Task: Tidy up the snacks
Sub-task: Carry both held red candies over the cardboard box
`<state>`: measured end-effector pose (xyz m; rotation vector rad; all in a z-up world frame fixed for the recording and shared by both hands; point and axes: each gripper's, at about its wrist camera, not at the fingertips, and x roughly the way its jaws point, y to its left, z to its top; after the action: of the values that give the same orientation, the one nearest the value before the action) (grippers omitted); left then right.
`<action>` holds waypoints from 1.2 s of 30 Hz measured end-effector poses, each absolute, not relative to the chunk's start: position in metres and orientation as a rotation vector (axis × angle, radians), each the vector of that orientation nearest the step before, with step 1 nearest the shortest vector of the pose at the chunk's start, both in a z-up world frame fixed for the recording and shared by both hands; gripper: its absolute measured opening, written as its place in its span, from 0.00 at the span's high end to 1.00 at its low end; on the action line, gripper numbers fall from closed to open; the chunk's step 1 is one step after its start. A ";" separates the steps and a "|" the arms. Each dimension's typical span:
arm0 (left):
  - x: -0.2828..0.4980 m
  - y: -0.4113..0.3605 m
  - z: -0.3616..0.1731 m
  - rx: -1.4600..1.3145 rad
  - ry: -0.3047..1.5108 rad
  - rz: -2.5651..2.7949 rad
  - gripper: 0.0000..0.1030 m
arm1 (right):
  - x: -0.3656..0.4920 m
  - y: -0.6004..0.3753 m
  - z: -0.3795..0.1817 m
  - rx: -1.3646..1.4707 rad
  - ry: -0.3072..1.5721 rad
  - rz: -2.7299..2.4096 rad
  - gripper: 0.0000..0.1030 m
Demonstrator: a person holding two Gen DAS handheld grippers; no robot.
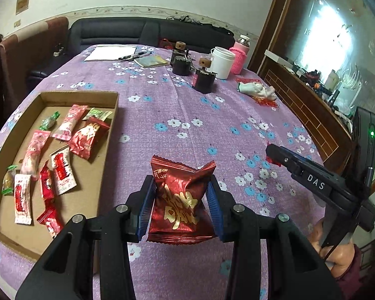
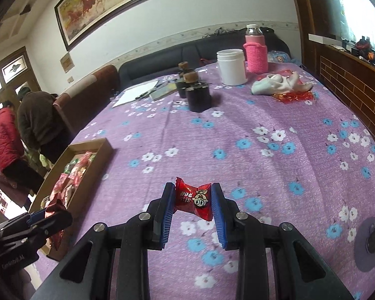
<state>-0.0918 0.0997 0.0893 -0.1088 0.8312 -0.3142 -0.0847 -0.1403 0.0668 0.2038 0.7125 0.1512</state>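
Over a table draped in a purple floral cloth (image 1: 187, 115), the left gripper (image 1: 181, 195) angles downward, its blue pads pinching a dark red snack packet (image 1: 180, 200) by its two sides, the packet raised clear of the cloth. At its ten o'clock lies a shallow cardboard box (image 1: 87, 97) with wrapped snacks already inside. At the left gripper's three o'clock the right gripper (image 2: 193, 200) tilts down likewise, its pads squeezing a small red candy (image 2: 193, 200) above the cloth; the box (image 2: 102, 147) sits at its nine o'clock. A white jar (image 2: 232, 67) stands at twelve o'clock, at the table's far end.
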 end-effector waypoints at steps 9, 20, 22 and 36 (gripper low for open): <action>-0.099 0.131 0.093 -0.165 0.820 -0.286 0.62 | -0.096 -0.108 0.078 0.166 0.701 0.214 0.71; -0.101 0.199 0.087 -0.251 0.813 -0.164 0.62 | -0.092 -0.043 0.086 0.107 0.717 0.338 0.71; -0.102 0.217 0.085 -0.277 0.813 -0.131 0.62 | -0.089 -0.030 0.085 0.092 0.724 0.359 0.71; -0.092 0.297 0.057 -0.394 0.840 0.025 0.62 | -0.063 0.070 0.075 -0.016 0.792 0.507 0.71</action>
<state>-0.0915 0.2975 0.0570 -0.3940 0.8396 0.0249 -0.0627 0.0703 0.0747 -0.0156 0.7920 0.5074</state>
